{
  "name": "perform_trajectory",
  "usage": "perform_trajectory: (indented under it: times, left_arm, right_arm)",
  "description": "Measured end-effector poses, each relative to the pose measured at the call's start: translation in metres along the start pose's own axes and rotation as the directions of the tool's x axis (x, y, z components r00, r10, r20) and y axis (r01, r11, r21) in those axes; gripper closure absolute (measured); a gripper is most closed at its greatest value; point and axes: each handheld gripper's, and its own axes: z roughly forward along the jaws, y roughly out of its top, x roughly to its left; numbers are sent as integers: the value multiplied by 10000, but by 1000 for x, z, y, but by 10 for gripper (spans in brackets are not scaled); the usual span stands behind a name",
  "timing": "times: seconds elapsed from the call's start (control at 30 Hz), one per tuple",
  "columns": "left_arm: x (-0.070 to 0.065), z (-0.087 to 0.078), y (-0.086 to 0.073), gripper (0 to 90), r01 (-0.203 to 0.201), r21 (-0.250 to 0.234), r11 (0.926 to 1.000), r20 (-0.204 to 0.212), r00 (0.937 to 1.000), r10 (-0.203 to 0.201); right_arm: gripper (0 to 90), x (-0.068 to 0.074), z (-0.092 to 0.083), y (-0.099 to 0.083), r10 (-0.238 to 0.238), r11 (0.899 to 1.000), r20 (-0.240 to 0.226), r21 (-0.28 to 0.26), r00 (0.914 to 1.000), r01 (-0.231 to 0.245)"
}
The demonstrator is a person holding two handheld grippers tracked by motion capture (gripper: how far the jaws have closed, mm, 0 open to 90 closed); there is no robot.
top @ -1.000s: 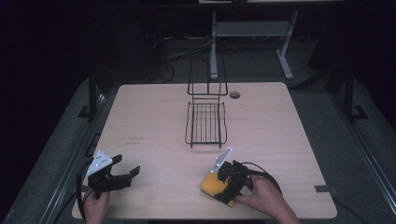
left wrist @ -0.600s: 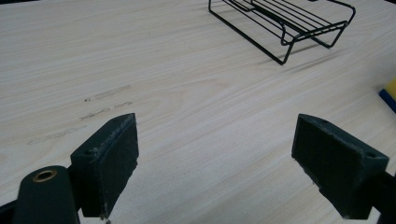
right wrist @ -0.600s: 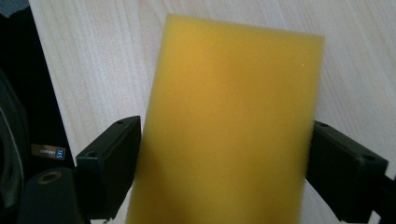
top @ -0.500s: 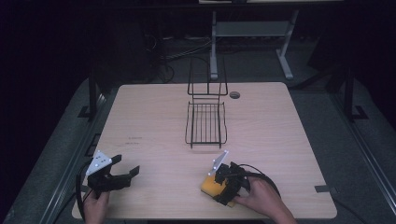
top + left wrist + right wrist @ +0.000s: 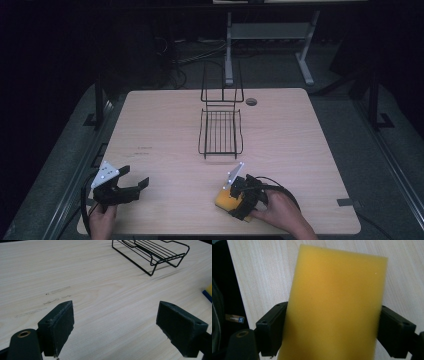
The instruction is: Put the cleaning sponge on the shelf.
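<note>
The right tongs (image 5: 239, 200) sit near the front edge of the table (image 5: 300, 145), a little right of the middle. A yellow sponge (image 5: 334, 307) is between their two black jaws. In the right gripper view, one jaw is on each side of the sponge and both press against it, so these tongs are holding the sponge. The sponge lies flat on the table, and its yellow top faces up. In the left gripper view, a small bit of the sponge peeks in at the right edge, and it has a blue layer under the yellow.

The left tongs (image 5: 131, 186) are near the front left corner of the table. Their jaws are wide apart, with only bare wood between them. They hold nothing.

A black wire rack (image 5: 220, 132) stands in the middle of the table, well away from both tongs. It has a tall wire back and a flat wire tray in front.
</note>
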Motion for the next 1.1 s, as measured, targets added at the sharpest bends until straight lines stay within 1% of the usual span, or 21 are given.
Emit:
perform_trajectory:
  times: [0.27,0.4,0.57,0.6,0.7,0.73,0.77,0.83,0.93,1.1]
  left_arm:
    - [1,-1,0,141,28,-44,10000,-1,10000,-28]
    - [1,-1,0,140,27,-45,10000,-26,10000,-27]
    - [1,-1,0,141,25,-45,10000,-20,10000,-25]
    - [1,-1,0,141,24,-42,10000,-24,10000,-24]
    - [1,-1,0,140,30,-49,10000,-29,10000,-30]
    - [1,-1,0,141,38,-50,10000,-33,10000,-39]
    - [1,-1,0,141,37,-49,10000,-35,10000,-37]
    - [1,-1,0,141,39,-52,10000,-36,10000,-39]
    - [1,-1,0,140,47,-47,10000,-39,10000,-47]
    - [1,-2,0,141,61,-69,10000,-36,10000,-61]
  right_arm:
    - [200,0,-1,2,-175,9998,-17,116,9998,175]
    - [208,-1,-1,3,-336,9994,-79,120,9994,337]
    - [211,-3,-3,5,-468,9989,-291,34,9985,469]
    - [211,-5,-4,5,-581,9983,-379,-104,9976,578]
    - [212,-7,-5,5,-639,9978,-485,-203,9968,630]
    - [212,-9,-6,5,-758,9968,-570,-286,9955,743]
    - [212,-9,-6,5,-758,9968,-570,-286,9955,743]
    - [212,-10,-7,6,-937,9954,-534,-249,9942,924]
    - [212,-15,-11,12,-1210,9923,-570,-338,9910,1192]
    - [212,-20,-13,17,-1379,9900,-613,-367,9885,1359]
